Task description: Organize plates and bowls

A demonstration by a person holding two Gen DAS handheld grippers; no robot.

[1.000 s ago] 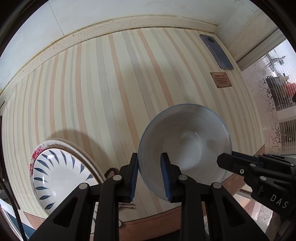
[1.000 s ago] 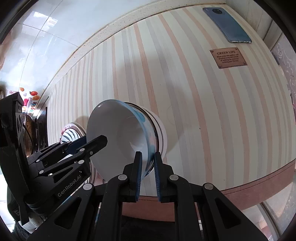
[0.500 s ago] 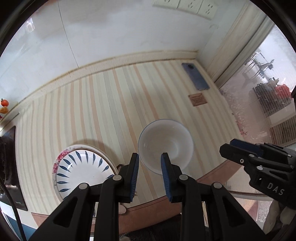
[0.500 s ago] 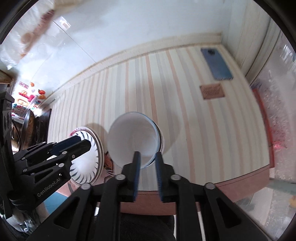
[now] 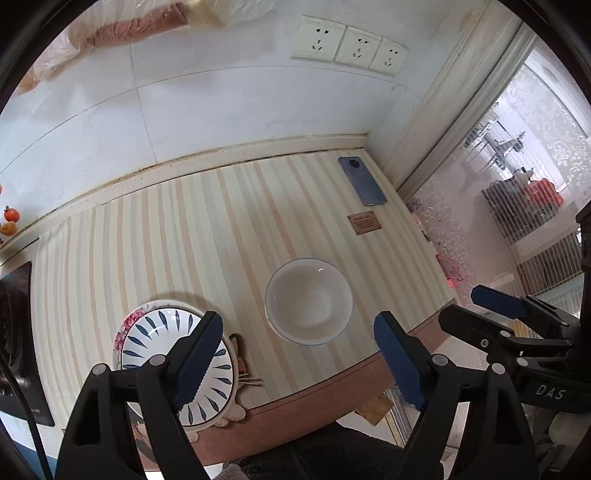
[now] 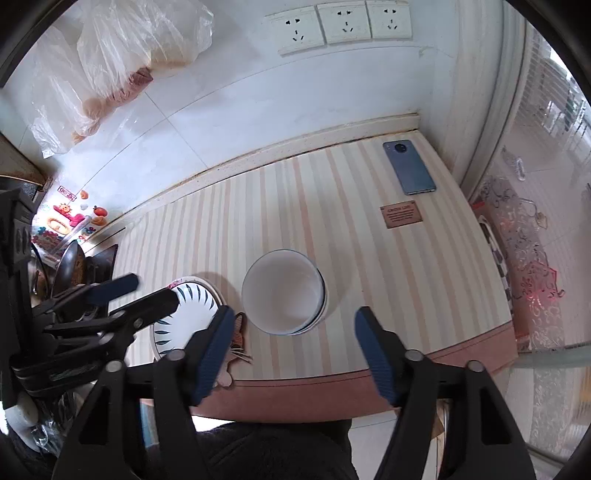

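A stack of white bowls (image 5: 308, 301) with a thin blue rim stands upright on the striped counter near its front edge; it also shows in the right wrist view (image 6: 283, 297). To its left lies a stack of plates, the top one white with blue leaf marks (image 5: 173, 360), also seen in the right wrist view (image 6: 188, 314). My left gripper (image 5: 299, 363) is open and empty, raised above and in front of the bowls. My right gripper (image 6: 293, 356) is open and empty, also raised in front of the bowls.
A blue phone (image 5: 362, 181) and a small brown plaque (image 5: 364, 222) lie at the counter's back right. Wall sockets (image 6: 343, 24) and plastic bags (image 6: 122, 55) hang on the tiled wall. A dark stove (image 5: 16, 332) is at the left. A glass door (image 5: 517, 184) is at the right.
Both grippers have let go of the bowl, opened wide and pulled up and back from the counter. The bowl now rests in the stack.
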